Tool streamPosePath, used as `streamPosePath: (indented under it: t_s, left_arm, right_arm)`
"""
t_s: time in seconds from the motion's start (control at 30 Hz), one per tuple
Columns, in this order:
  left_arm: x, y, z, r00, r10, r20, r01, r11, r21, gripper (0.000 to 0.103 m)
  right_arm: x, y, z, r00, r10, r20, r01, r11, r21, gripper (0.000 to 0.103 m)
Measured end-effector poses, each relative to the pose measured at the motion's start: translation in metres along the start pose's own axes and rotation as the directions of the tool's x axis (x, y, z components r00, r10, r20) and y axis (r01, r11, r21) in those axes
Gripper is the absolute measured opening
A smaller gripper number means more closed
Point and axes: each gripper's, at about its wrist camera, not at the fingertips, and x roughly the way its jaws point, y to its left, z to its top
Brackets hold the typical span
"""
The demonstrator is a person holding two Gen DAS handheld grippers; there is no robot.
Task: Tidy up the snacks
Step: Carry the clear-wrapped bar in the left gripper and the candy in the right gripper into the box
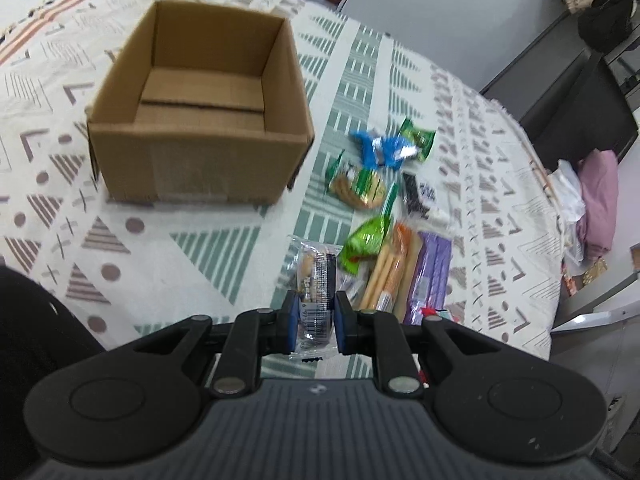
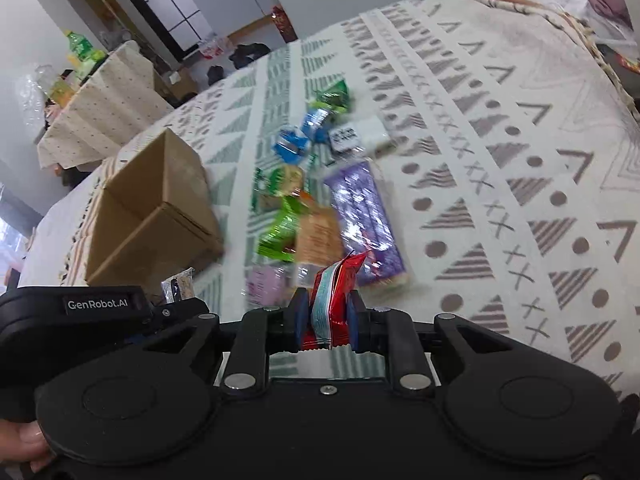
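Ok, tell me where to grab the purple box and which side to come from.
Grip the purple box across its narrow width, near the middle of its length, coming straight down from above. It lies flat on the tablecloth and looks long and slim. Its right long edge is free, while the orange packet presses against the left edge, so that finger may need to wedge in.

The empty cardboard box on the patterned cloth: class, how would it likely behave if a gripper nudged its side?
The cardboard box looks empty, so it is probably light and would slide across the cloth rather than resist. Its open top and thin walls suggest some flex. Its broad, flat base makes tipping unlikely.
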Motion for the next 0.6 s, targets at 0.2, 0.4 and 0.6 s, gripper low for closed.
streamPosePath:
  t_s: [0.2, 0.4, 0.6]
  left_arm:
    - [-0.021, 0.010, 0.016, 0.998, -0.007, 0.055, 0.006, 1.000, 0.010, 0.017]
    - [-0.036, 0.025, 0.032, 0.995, -0.003, 0.095, 0.001, 1.000, 0.012, 0.017]
    - [-0.042, 0.039, 0.048, 0.992, 0.002, 0.127, -0.004, 1.000, 0.008, 0.017]
  right_arm:
    - [-0.002, 0.025, 0.011, 0.999, 0.035, 0.028, -0.034, 0.999, -0.036, 0.020]
    - [0.002, 0.054, 0.023, 0.997, 0.067, 0.045, -0.063, 0.995, -0.081, 0.020]
    - [0.011, 0.082, 0.030, 0.995, 0.094, 0.046, -0.088, 0.990, -0.113, 0.020]
